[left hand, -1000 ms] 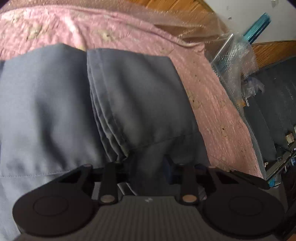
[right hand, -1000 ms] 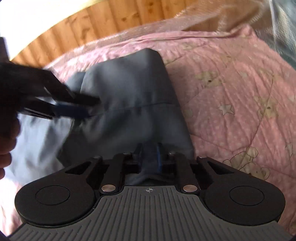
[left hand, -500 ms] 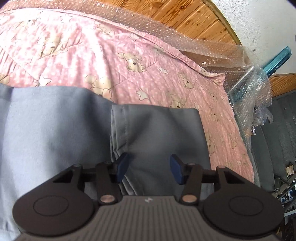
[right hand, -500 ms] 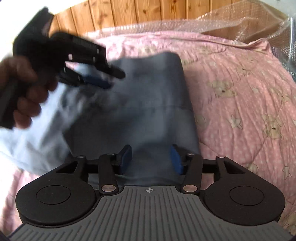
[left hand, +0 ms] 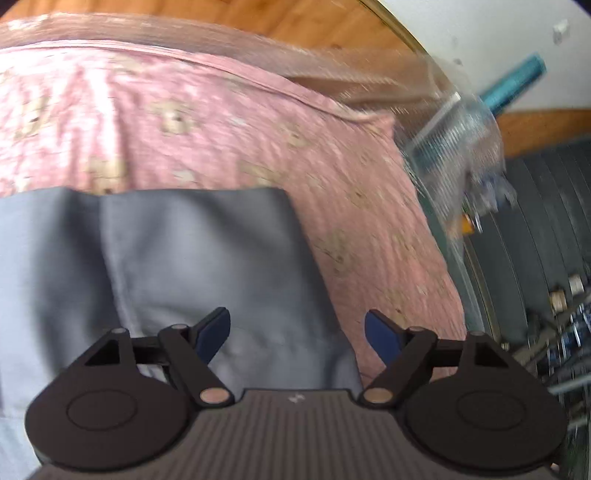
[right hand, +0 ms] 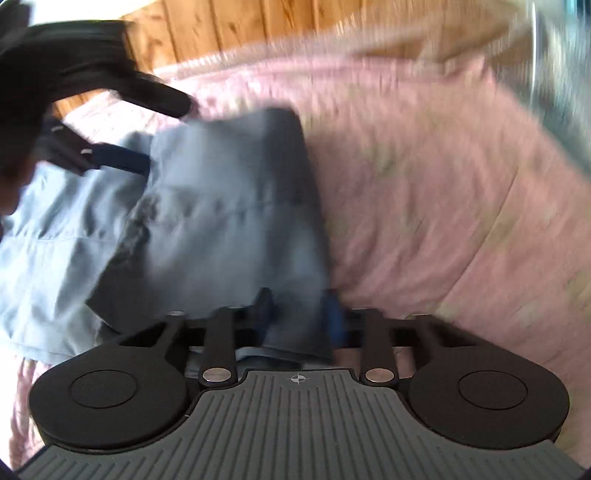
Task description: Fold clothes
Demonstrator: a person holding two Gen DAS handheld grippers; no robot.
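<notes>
A grey-blue garment [left hand: 192, 258] lies folded on a pink bedspread [left hand: 221, 122]; it also shows in the right wrist view [right hand: 221, 221]. My left gripper [left hand: 297, 332] is open and empty, just above the garment's right part. It also appears at the top left of the right wrist view [right hand: 122, 125], jaws apart. My right gripper [right hand: 299, 314] has its fingers partly closed, with the garment's near corner lying between them. The view is blurred, so I cannot tell whether the pads press the cloth.
The pink bedspread with a teddy-bear print [right hand: 424, 184] covers the bed. A wooden wall [right hand: 258, 26] stands behind it. Bubble wrap and a teal pole [left hand: 461, 122] stand at the bed's right edge, with dark furniture [left hand: 535, 240] beyond.
My left gripper let go of the garment, opened wider and drew back. My right gripper opened half a second ago and has now narrowed around the garment's near corner. Both views are motion-blurred.
</notes>
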